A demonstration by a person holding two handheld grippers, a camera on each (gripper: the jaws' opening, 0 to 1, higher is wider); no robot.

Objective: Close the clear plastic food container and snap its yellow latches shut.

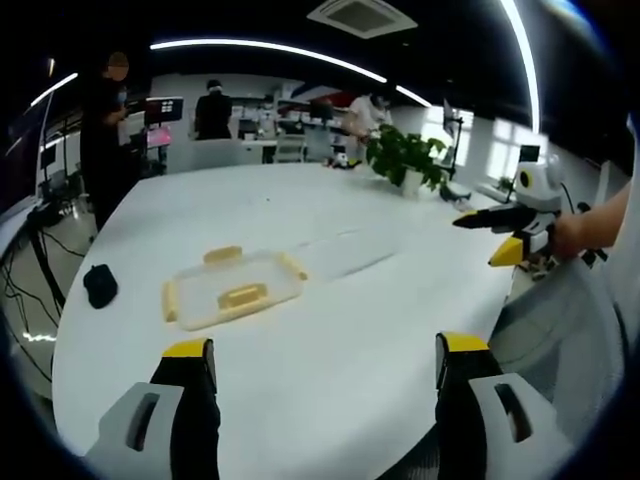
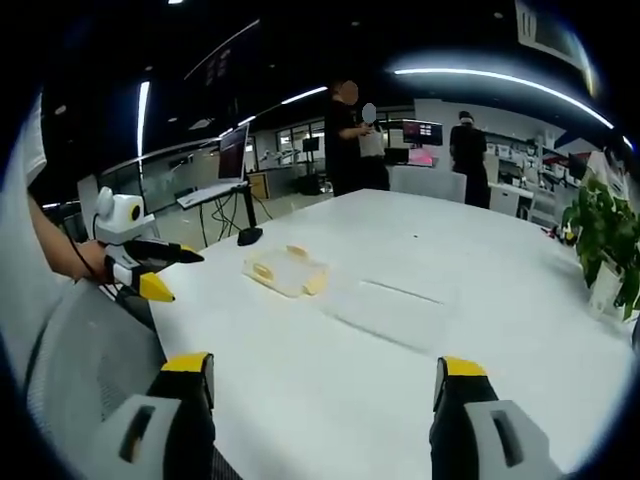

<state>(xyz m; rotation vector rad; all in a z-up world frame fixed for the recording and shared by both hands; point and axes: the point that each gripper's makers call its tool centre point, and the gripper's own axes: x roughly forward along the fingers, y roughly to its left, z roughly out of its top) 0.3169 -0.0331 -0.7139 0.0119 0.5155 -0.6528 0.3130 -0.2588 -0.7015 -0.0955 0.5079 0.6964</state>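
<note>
A white table (image 1: 330, 340) was seen spreading ahead of both grippers, and on it two separate clear pieces were made out. The lid (image 1: 232, 289), with yellow latches at its edges and a yellow piece at its middle, lay flat ahead of the left gripper (image 1: 325, 362) and a little to its left, its long axis running across that gripper's line of sight. The container (image 1: 345, 258), hard to make out against the table, lay beyond and to the right of the lid, apart from it. In the right gripper view the lid (image 2: 286, 270) was seen ahead and left of the right gripper (image 2: 325, 374), with the container (image 2: 385, 313) nearer, almost straight ahead. The lid was judged nearer the left gripper, the container nearer the right. Both pairs of jaws were held wide with nothing between them. The lid had not yet been set on the container.
</note>
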